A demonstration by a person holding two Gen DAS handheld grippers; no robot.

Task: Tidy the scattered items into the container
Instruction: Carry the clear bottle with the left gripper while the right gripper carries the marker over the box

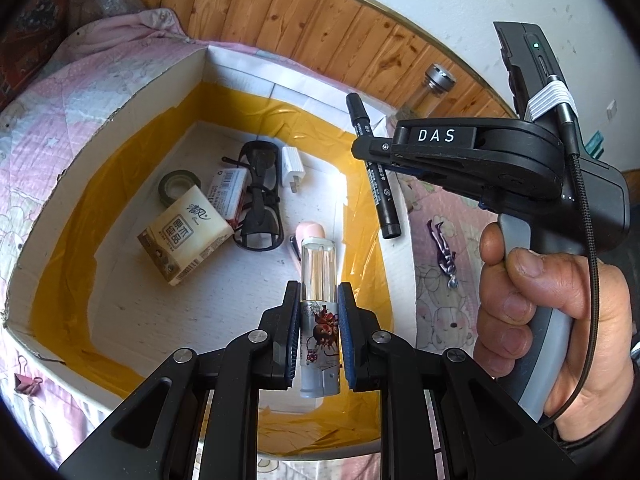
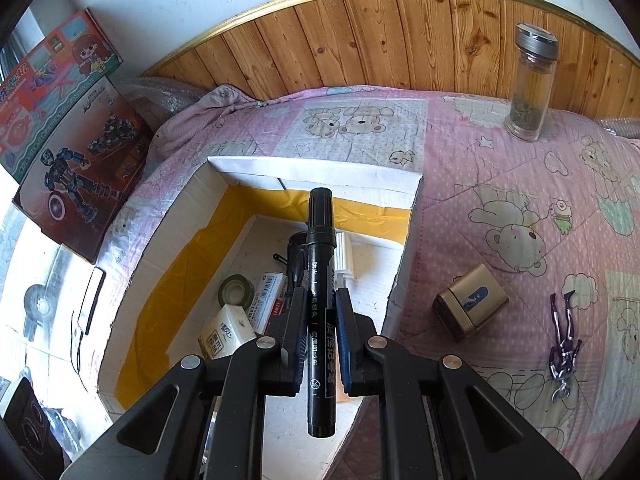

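The left gripper (image 1: 319, 322) is clenched on a clear lighter (image 1: 319, 304) with a printed label, holding it above the near part of the open cardboard box (image 1: 100, 120), whose inner walls are lined with yellow tape. The right gripper (image 2: 317, 334) is clenched around a black marker (image 2: 320, 308), which hangs over the box's right side; in the left wrist view the marker (image 1: 374, 172) stands nearly upright at the box's right wall.

On the box floor lie a tissue pack (image 1: 185, 240), a roll of dark tape (image 1: 179, 185) just beyond it, a red-and-white packet (image 1: 229, 192) beside it, black glasses (image 1: 260, 196), a white plug (image 1: 292, 168) and a pink-capped item (image 1: 310, 231) behind the lighter.

Outside the box, on the pink bear-print quilt (image 2: 500, 184), sit a small gold tin (image 2: 470, 306) near the box's right wall, a purple keychain figure (image 2: 562, 346) further right, and a glass bottle (image 2: 530, 84) with a metal lid at the far edge by the wooden panelling (image 2: 360, 40). 2 toy boxes (image 2: 68, 120) lean at the far left.
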